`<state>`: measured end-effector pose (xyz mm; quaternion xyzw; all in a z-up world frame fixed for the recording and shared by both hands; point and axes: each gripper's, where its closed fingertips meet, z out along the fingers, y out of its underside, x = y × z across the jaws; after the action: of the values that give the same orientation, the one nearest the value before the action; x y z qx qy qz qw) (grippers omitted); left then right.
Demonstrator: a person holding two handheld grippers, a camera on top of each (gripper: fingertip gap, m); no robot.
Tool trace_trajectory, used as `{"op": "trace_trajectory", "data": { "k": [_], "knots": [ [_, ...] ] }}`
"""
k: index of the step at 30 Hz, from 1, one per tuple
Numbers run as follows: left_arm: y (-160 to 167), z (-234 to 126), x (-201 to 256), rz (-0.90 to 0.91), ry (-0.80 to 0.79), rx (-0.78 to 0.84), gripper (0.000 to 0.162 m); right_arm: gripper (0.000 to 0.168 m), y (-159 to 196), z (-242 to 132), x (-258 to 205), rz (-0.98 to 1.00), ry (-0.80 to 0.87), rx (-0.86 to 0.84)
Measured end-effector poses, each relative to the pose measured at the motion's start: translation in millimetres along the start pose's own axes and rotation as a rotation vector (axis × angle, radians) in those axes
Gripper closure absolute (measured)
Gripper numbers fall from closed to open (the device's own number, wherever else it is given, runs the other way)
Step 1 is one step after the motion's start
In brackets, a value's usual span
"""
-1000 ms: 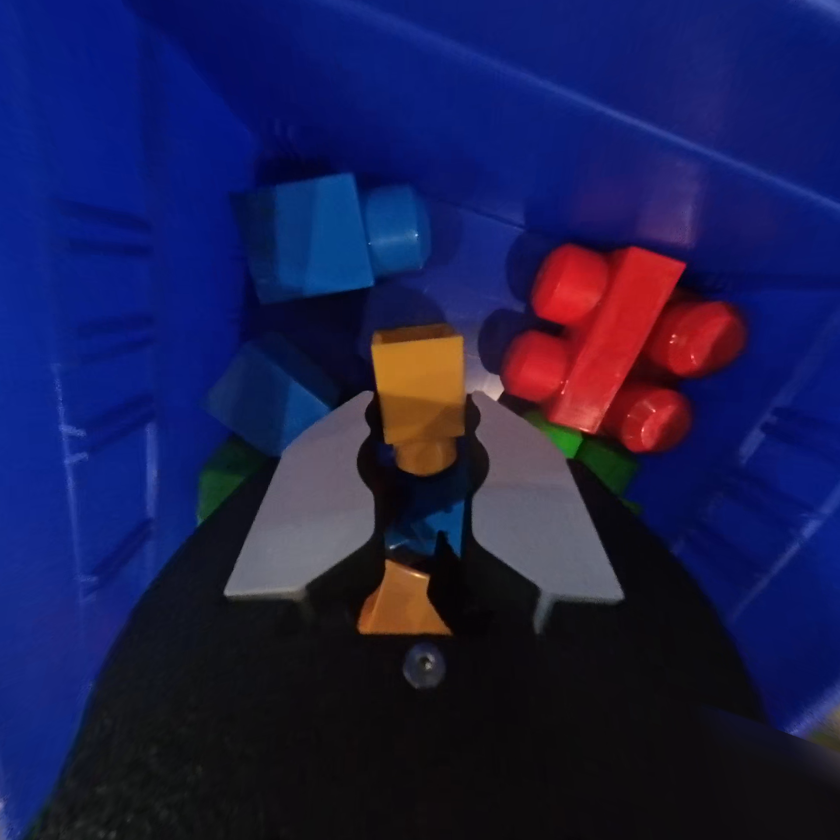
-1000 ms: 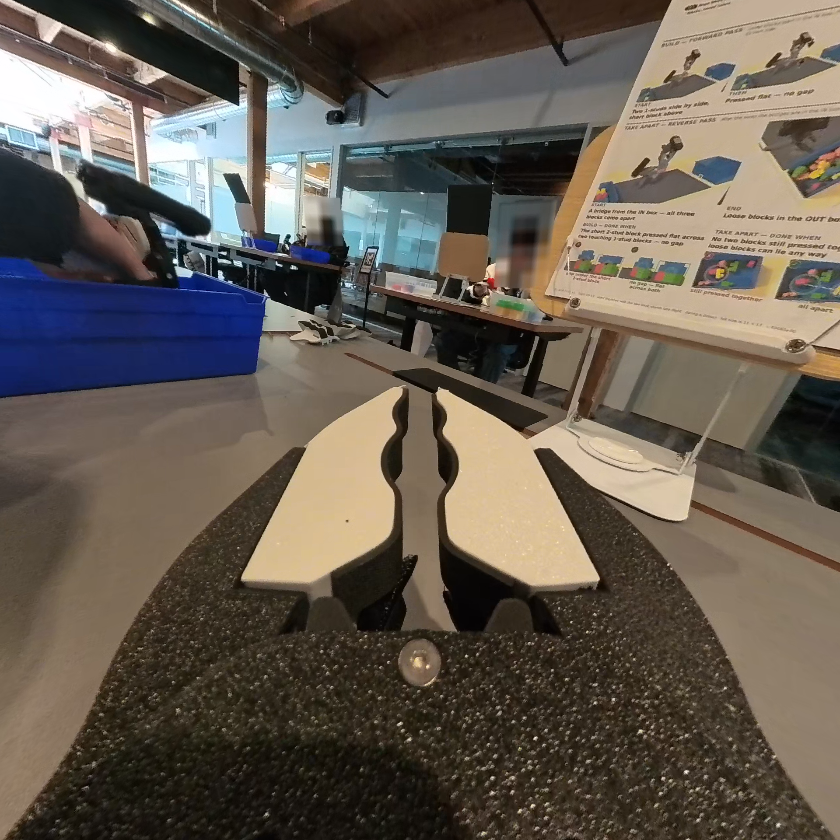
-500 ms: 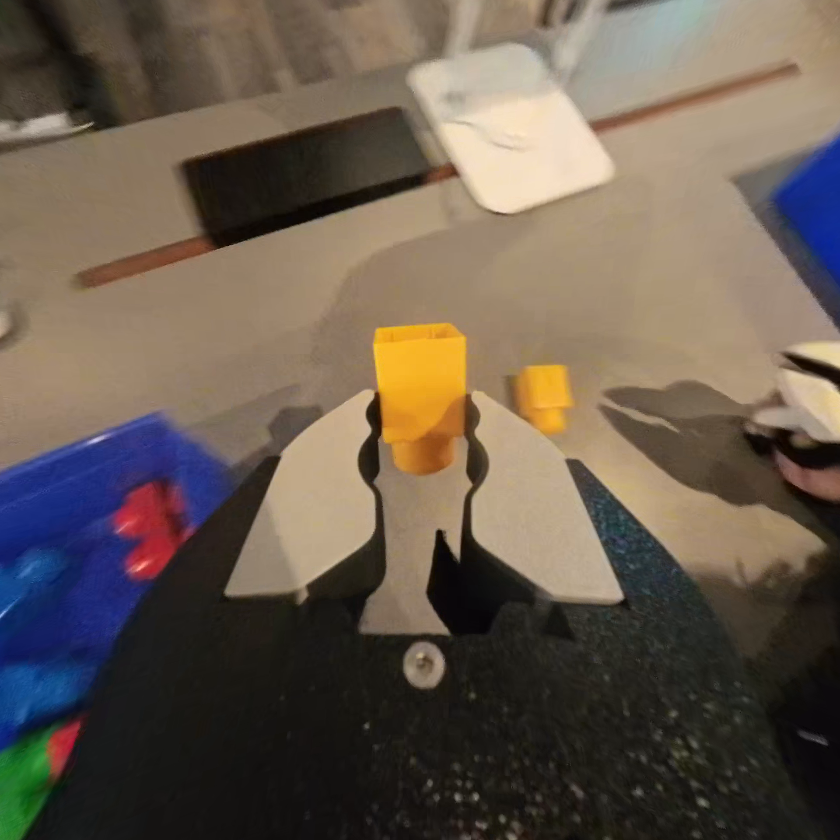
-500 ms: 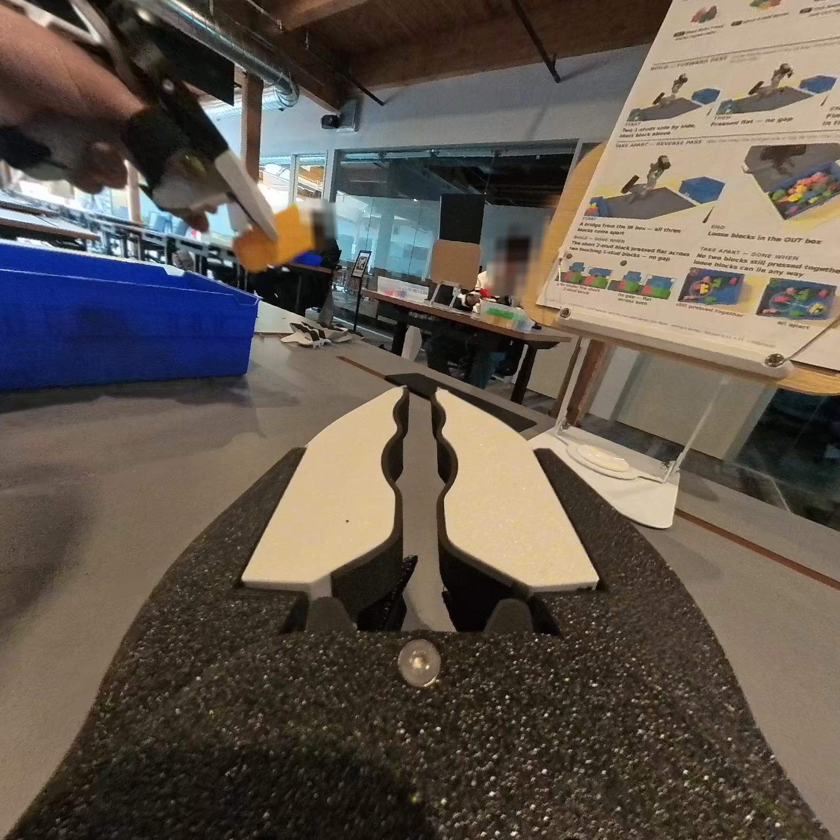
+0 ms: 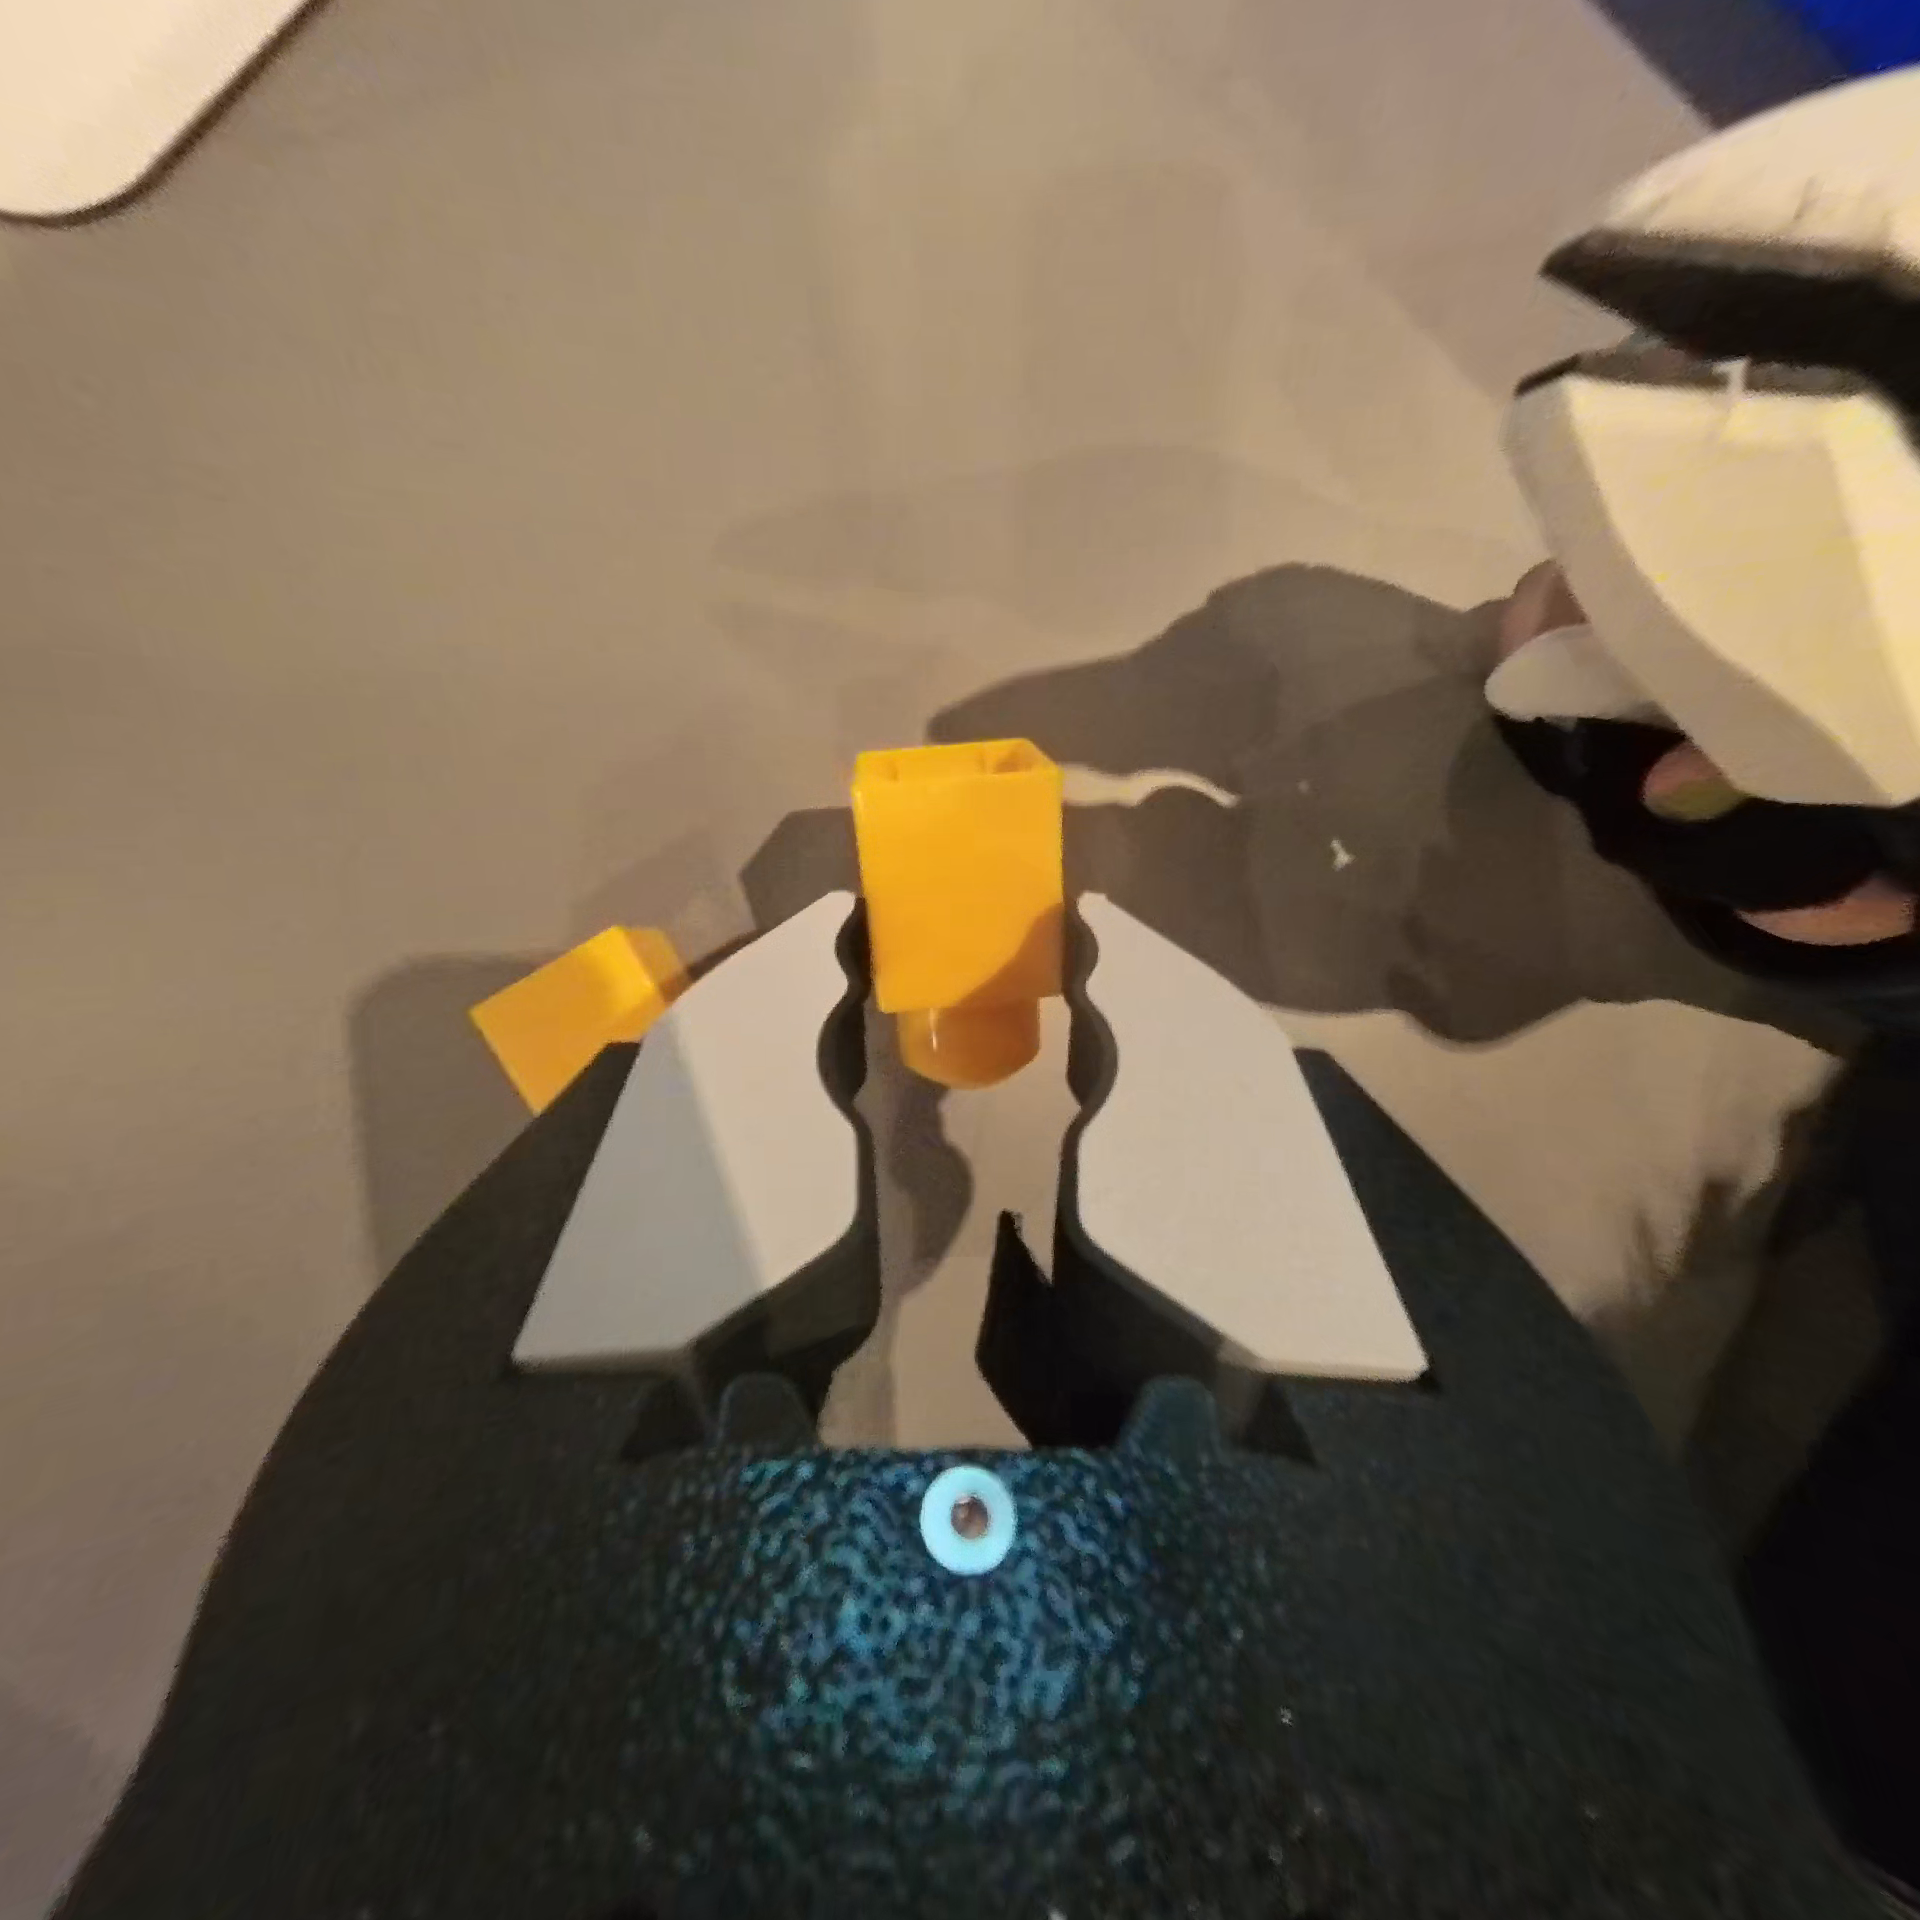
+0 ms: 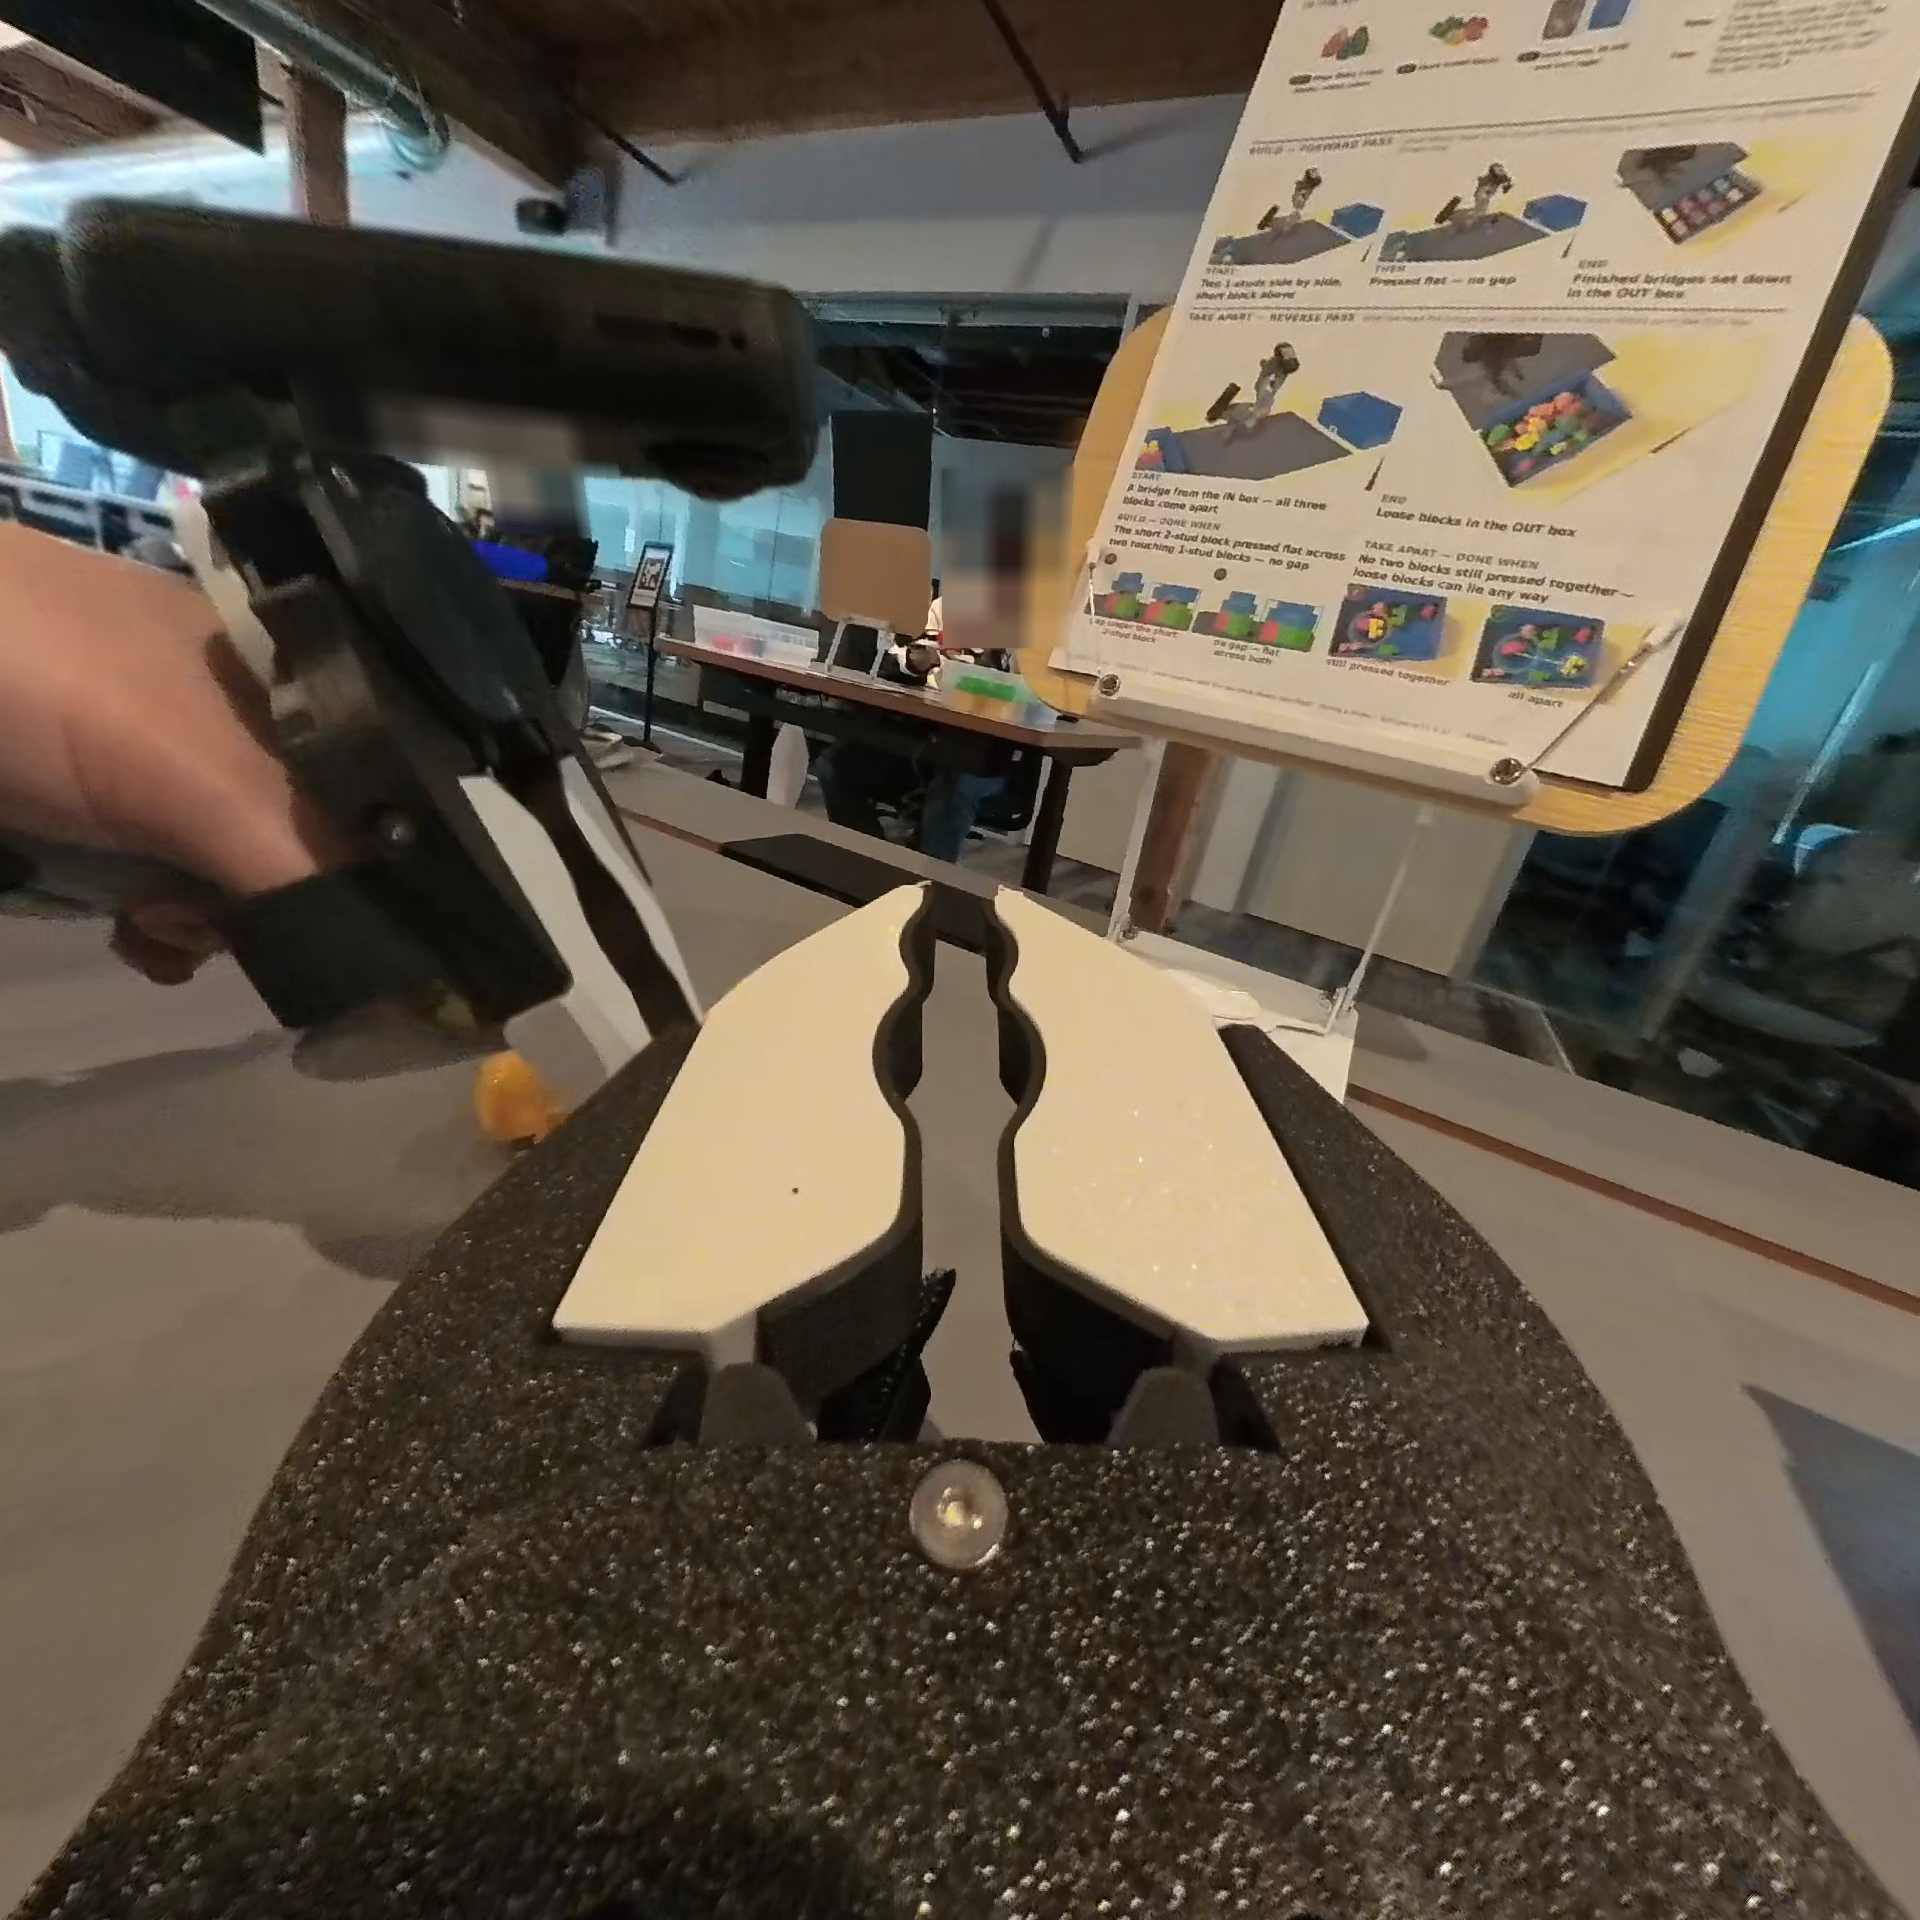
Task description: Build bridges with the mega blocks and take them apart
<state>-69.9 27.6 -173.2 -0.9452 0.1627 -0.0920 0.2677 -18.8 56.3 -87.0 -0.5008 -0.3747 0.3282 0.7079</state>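
Observation:
In the left wrist view my left gripper [image 5: 961,914] is shut on a yellow one-stud block [image 5: 956,873], stud towards the camera, held just above the grey table [image 5: 520,520]. A second yellow block [image 5: 571,1003] lies on the table just left of my left finger. My right gripper [image 5: 1548,332] shows at the right edge, in a gloved hand. In the right wrist view my right gripper [image 6: 961,894] is shut and empty, low over the table. The left gripper's fingers [image 6: 592,935] point down beside it, with a bit of yellow block [image 6: 514,1107] below them.
An instruction board [image 6: 1455,416] stands on a clear stand at the back right; its white base [image 5: 104,94] shows top left in the left wrist view. A blue bin corner [image 5: 1766,42] is at the top right. A black strip [image 6: 821,862] lies across the table. Left tips to right tips: about 10 centimeters.
My left gripper has carried the yellow block out of the blue bin and down over the table, beside the second yellow block and near my right gripper. The right gripper stays shut.

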Motion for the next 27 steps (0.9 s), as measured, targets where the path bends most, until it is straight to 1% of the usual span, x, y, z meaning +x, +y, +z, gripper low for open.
{"op": "trace_trajectory", "data": {
  "k": [10,14,17,18,20,22,25,27],
  "knots": [
    [11,16,-3,0.066,-0.071,-0.083,0.127,0.161,1,0,-3,-0.011,-0.013,-0.002],
    [11,18,-4,0.058,-0.084,-0.076,0.126,0.161,0,0,-4,-0.010,-0.018,-0.001],
    [8,14,-3,0.041,-0.078,-0.043,0.105,0.161,0,0,-5,-0.007,-0.021,0.001],
    [7,11,-4,0.037,-0.087,-0.023,0.101,0.161,0,0,-5,-0.005,-0.023,0.001],
    [0,-5,-7,0.036,-0.128,0.057,0.097,0.161,-1,0,-6,-0.004,-0.025,0.006],
    [-4,-33,-12,0.036,-0.184,0.156,0.097,0.161,-1,-1,-6,-0.006,-0.028,0.005],
    [4,-91,-29,0.020,-0.307,0.271,0.101,0.161,-1,0,-8,-0.010,-0.033,0.006],
    [21,-138,-49,-0.016,-0.405,0.314,0.104,0.161,0,0,-8,-0.016,-0.035,0.005]
  ]
}}
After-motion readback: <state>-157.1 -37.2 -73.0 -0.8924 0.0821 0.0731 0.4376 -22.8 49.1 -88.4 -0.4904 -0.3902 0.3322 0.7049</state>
